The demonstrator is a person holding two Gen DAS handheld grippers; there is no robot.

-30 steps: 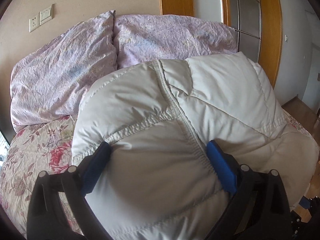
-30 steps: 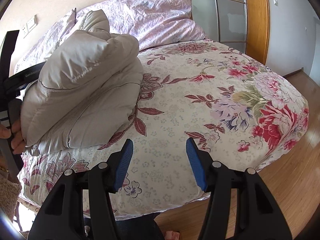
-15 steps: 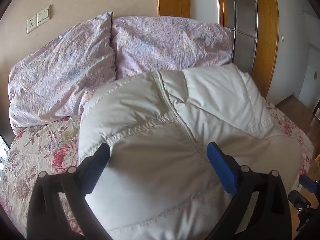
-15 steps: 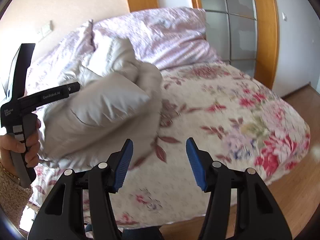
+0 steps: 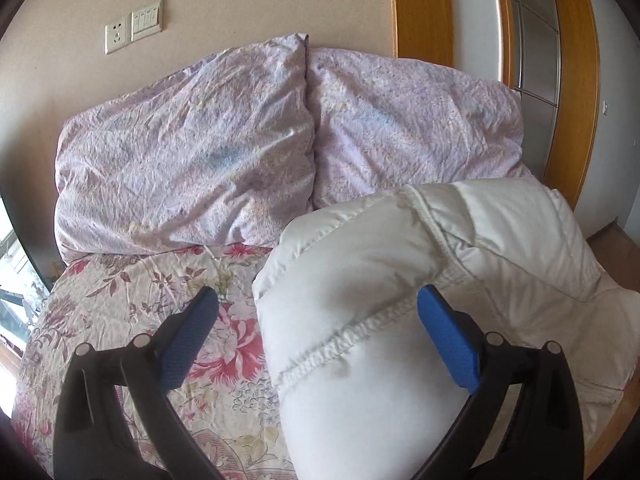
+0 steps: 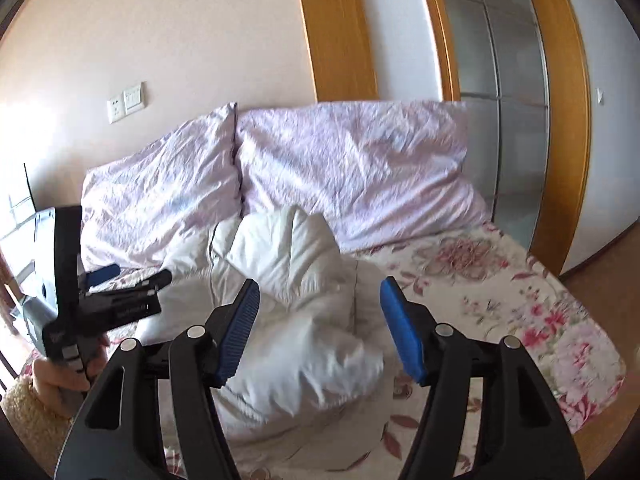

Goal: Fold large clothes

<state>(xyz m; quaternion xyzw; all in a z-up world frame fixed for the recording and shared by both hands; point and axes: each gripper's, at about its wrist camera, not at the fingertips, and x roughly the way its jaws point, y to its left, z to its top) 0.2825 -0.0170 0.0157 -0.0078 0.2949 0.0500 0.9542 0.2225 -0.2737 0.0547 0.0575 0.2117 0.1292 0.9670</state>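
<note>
Closest to me on the right side, the right gripper (image 6: 319, 284) is held up above the bed and tilted gently downward. Its two black arms splay out, and the ribbed blue pads (image 6: 402, 332) stand well apart. Those jaws have just been opening and nothing sits between them; the jacket (image 6: 304, 320) only shows through the gap, lying lower down on the bed.

From the left camera, the left gripper (image 5: 317, 296) points down at a steeper slant. It is released: the pad on the left hangs over bare bedspread (image 5: 140, 300), clear of the cloth. The one on the right sits at the edge of the jacket's bulge, and I cannot tell whether it touches. In the right view a hand (image 6: 60, 372) in a fuzzy tan sleeve (image 6: 24, 404) is wrapped round that gripper's grey and black handle at the bed's left side.

The jacket is a puffy off-white quilted piece with stitched seams between fat padded panels. It is bunched into a soft heap on the left half of the bed, just in front of the pillows. The bedspread under it is cream cotton printed with red and pink flowers and dark leaves, lightly creased.

Behind stand two crinkled pale lilac pillows (image 5: 192, 152) (image 5: 408, 128), leaning side by side against a smooth beige wall. Above them sit a white socket (image 5: 116, 38) and a switch plate (image 5: 147, 22). Farther right are an orange wooden frame (image 5: 420, 8) and a frosted glass door (image 6: 500, 80).
</note>
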